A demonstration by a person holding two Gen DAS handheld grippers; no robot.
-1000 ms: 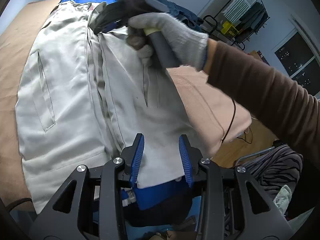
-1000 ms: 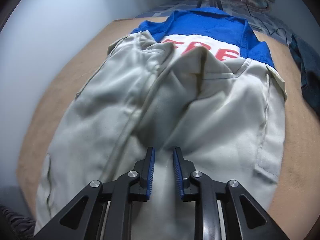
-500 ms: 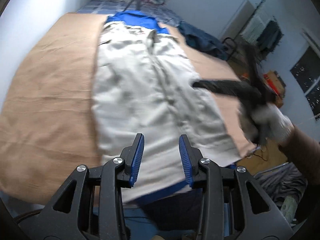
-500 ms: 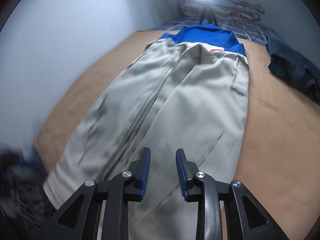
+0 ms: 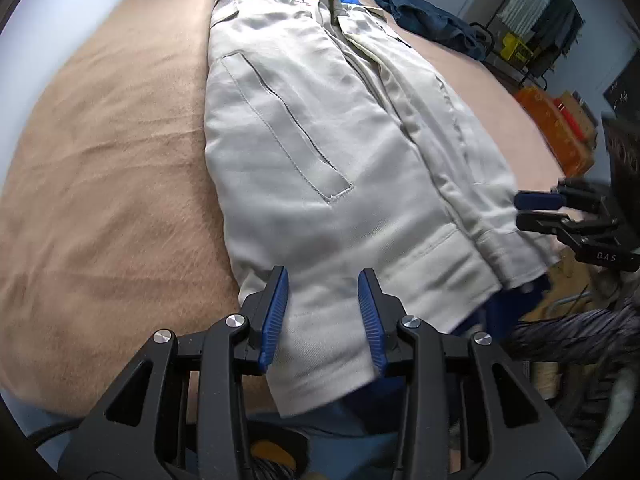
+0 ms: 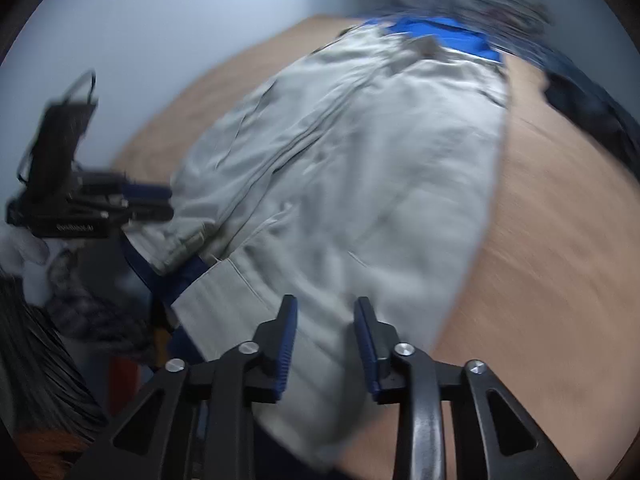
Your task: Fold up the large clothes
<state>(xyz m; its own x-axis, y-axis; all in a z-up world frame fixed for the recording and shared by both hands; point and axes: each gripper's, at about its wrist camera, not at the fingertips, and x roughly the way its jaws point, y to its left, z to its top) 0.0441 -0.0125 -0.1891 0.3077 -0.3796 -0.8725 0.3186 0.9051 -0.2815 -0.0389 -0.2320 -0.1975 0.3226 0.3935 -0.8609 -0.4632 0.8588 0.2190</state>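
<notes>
A large light grey jacket [image 5: 320,128] with a blue collar and blue lining lies lengthwise on the tan bed cover, its sides folded in toward the middle. Its hem hangs over the near edge. My left gripper [image 5: 323,312] is open, its fingers either side of the hem's left part. My right gripper [image 6: 326,340] is open over the hem's right part; this view is blurred. In the left wrist view the right gripper [image 5: 536,210] shows at the jacket's right edge. In the right wrist view the left gripper [image 6: 148,202] shows at its left edge.
The tan bed cover [image 5: 100,168] spreads wide to the left of the jacket. A dark blue garment [image 5: 432,20] lies at the far right of the bed. A clothes rack [image 5: 536,20] and orange boxes [image 5: 556,120] stand beyond the right edge. Striped fabric [image 5: 580,328] lies below.
Both grippers pulled back from the jacket's middle to its near hem. The right gripper let go of the fold and opened wider. The jacket now lies flat and narrow.
</notes>
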